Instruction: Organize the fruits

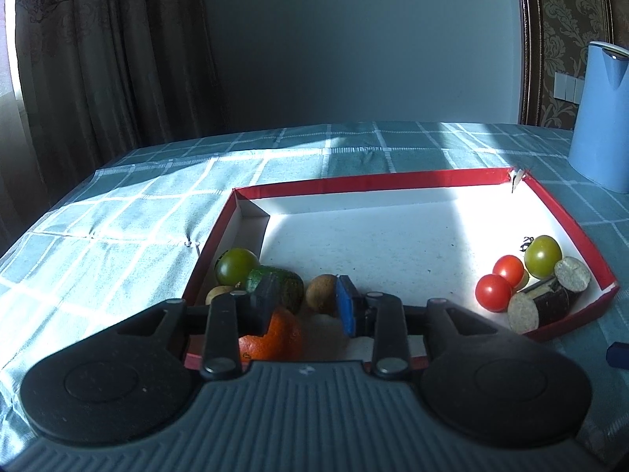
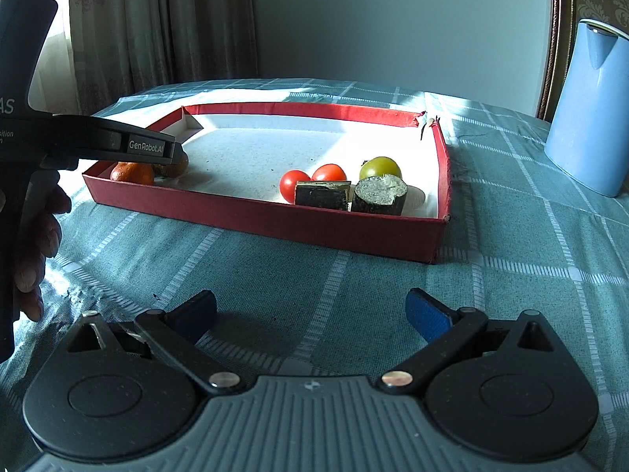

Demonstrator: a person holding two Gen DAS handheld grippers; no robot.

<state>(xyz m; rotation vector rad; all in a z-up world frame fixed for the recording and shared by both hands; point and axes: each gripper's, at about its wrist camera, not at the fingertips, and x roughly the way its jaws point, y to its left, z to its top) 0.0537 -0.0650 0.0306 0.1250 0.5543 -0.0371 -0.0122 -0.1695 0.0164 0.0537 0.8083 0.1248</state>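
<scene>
A shallow red box (image 1: 373,181) with a white floor lies on the checked cloth. At its near left corner sit a green tomato (image 1: 236,265), an avocado (image 1: 289,287), a kiwi (image 1: 320,293), an orange (image 1: 277,336) and a small pale fruit (image 1: 217,293). My left gripper (image 1: 306,303) hangs over the orange with its pads apart; the kiwi lies just beyond, beside the blue pad (image 1: 346,306), not pinched. At the near right lie two red tomatoes (image 1: 493,292), a green tomato (image 1: 544,255) and dark cut pieces (image 1: 550,301). My right gripper (image 2: 310,303) stands open over bare cloth in front of the box (image 2: 275,220).
A blue jug (image 1: 601,118) stands right of the box on the cloth, also in the right wrist view (image 2: 589,118). A hand (image 2: 35,244) holds the left gripper's handle at the left. Curtains hang behind the table; its far and left edges drop off.
</scene>
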